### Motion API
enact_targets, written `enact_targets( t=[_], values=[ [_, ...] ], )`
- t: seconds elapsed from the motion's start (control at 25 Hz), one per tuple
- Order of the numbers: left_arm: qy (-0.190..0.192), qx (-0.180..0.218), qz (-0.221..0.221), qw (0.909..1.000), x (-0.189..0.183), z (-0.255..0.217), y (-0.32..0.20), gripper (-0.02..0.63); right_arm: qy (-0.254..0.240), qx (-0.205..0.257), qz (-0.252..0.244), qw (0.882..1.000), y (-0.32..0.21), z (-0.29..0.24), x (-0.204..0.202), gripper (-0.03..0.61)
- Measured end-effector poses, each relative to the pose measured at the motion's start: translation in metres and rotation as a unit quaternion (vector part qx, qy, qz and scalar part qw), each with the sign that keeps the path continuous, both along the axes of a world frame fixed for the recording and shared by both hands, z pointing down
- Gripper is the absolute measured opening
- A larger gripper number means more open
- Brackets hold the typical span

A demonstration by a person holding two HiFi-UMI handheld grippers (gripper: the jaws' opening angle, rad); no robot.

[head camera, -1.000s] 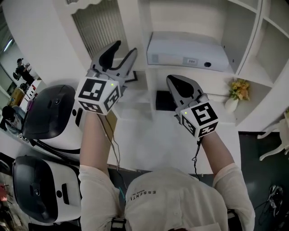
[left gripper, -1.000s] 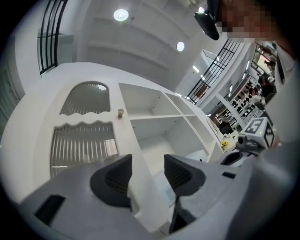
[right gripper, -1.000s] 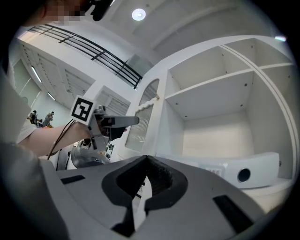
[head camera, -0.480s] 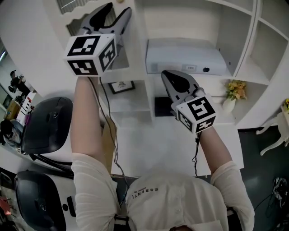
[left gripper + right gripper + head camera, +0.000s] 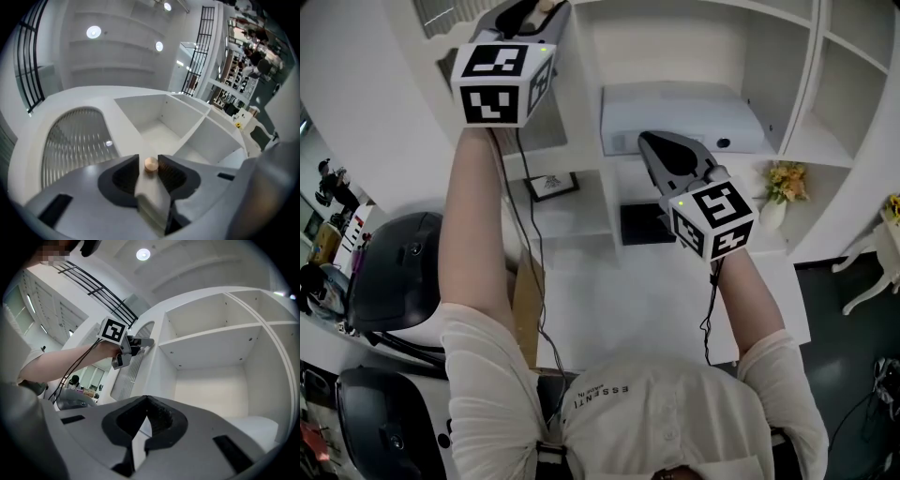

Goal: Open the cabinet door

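Cabinet door [image 5: 77, 140]: white, arch-topped, with a ribbed pane. It lay flush with its frame, not yet swung out.
Knob [image 5: 151, 164]: small, round and tan, fixed at the door's edge on the side next to the open shelves.
Left gripper [image 5: 148, 159]: held up at that same edge of the door. Its jaws had just been closing and stood on either side of the knob. The shelf-side jaw touched the knob and a thin gap showed at the other jaw, so the knob was not yet clamped.
Left arm [image 5: 473, 234]: stretched up towards the door, with a cable running along it.
Right gripper [image 5: 146, 398]: held lower than the door and to its shelf side, in front of an open bay. Its jaws were together with nothing between them.
Open shelves [image 5: 164, 122]: white bays directly beside the door's knob edge.
White box [image 5: 684, 112]: on a shelf below the door and towards the shelf side, just beyond the right gripper in the head view.
Framed picture [image 5: 551, 185]: small, standing below the door.
Flowers [image 5: 789, 180]: yellow, in a white vase, well apart from the door on the shelf side.
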State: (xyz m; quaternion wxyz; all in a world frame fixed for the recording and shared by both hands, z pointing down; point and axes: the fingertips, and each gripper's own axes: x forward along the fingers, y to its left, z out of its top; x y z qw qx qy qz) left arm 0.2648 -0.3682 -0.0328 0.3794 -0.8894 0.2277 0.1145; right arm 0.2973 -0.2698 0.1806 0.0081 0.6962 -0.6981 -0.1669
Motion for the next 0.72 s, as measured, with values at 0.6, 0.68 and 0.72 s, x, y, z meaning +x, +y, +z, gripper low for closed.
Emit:
enact_targets(
  t=[0.6, 0.68, 0.72],
  values=[
    [0.008, -0.017, 0.000, 0.9998, -0.002, 0.002, 0.002, 0.087, -0.014, -0.009, 0.015, 1.000, 0.014, 0.014, -0.003, 0.014],
    [0.001, -0.022, 0.004, 0.9997, -0.005, 0.003, 0.004, 0.087, -0.017, -0.014, 0.013, 1.000, 0.013, 0.017, -0.008, 0.014],
    [-0.001, -0.027, 0.008, 0.9996, -0.007, 0.004, 0.006, 0.087, -0.016, -0.017, 0.012, 1.000, 0.012, 0.019, -0.011, 0.014]
  ],
)
